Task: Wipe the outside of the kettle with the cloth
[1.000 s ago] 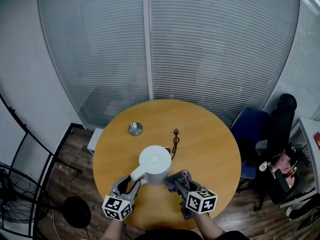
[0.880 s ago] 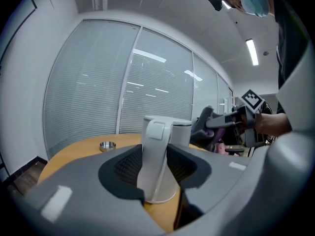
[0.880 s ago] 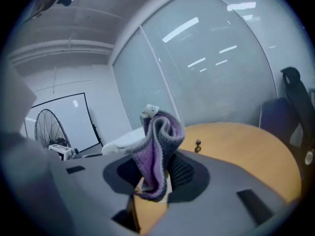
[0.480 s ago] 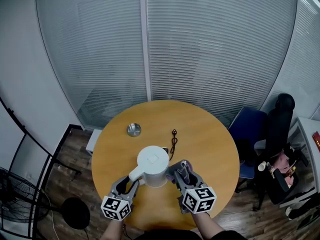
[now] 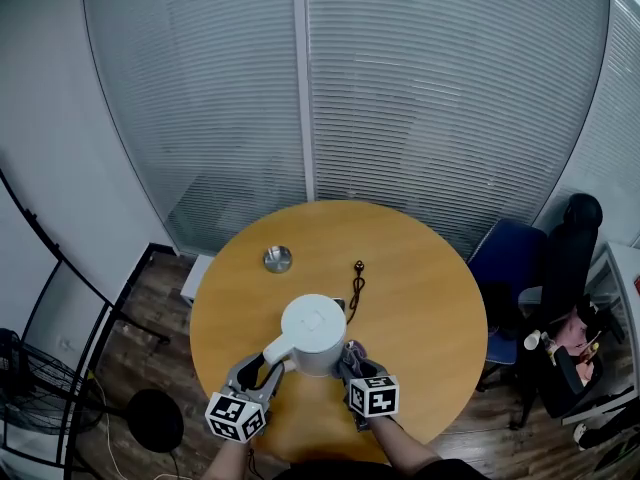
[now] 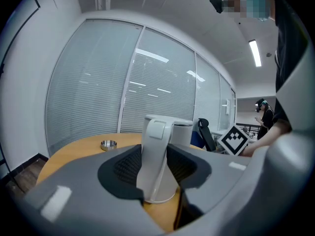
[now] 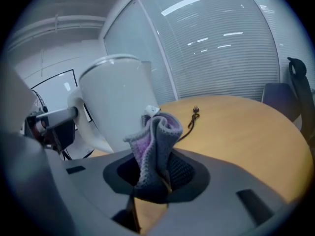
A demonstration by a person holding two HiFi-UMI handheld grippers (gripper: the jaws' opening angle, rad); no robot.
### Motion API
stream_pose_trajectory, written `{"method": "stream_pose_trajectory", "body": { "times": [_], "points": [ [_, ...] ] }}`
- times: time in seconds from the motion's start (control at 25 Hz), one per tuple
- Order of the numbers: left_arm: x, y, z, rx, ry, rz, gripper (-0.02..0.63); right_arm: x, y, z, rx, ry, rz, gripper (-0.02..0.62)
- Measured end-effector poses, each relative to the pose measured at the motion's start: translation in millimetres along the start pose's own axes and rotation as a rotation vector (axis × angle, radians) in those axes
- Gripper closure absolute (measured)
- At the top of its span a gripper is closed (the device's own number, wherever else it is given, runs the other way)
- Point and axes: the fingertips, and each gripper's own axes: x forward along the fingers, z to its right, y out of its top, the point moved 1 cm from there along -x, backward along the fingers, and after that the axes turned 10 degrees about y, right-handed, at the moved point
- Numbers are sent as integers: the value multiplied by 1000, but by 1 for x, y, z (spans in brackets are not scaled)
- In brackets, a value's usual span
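A white electric kettle (image 5: 313, 332) stands on the round wooden table (image 5: 420, 308), near its front edge. My left gripper (image 5: 267, 362) is shut on the kettle's handle (image 6: 155, 156), which stands upright between the pads. My right gripper (image 5: 351, 360) is shut on a bunched grey and purple cloth (image 7: 155, 144). In the head view the cloth (image 5: 353, 349) sits low against the kettle's right side. The right gripper view has the kettle's wall (image 7: 118, 102) just behind the cloth; whether they touch I cannot tell.
A small metal dish (image 5: 277, 259) lies at the table's back left, and a black cable (image 5: 356, 280) lies behind the kettle. Dark office chairs (image 5: 560, 268) stand to the right. A floor fan base (image 5: 152, 420) is at the left, and a blinded glass wall is behind.
My right gripper has dropped and moved left with the cloth, closer in against the kettle's right side. The left gripper and the kettle have stayed put.
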Motion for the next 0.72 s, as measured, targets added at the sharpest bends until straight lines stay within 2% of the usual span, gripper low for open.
{"method": "stream_pose_trajectory", "body": {
  "times": [0.16, 0.32, 0.48, 0.72],
  "points": [
    [0, 0, 0, -1, 4, -1, 449, 12, -24, 7, 9, 9, -79, 465],
    [-1, 0, -2, -5, 8, -2, 449, 6, -20, 9, 26, 9, -59, 465],
    [1, -1, 0, -5, 9, -2, 449, -26, 21, 11, -17, -15, 63, 465],
    [1, -1, -1, -15, 12, 0, 449, -75, 121, -1, -137, -29, 323, 465]
  ]
}}
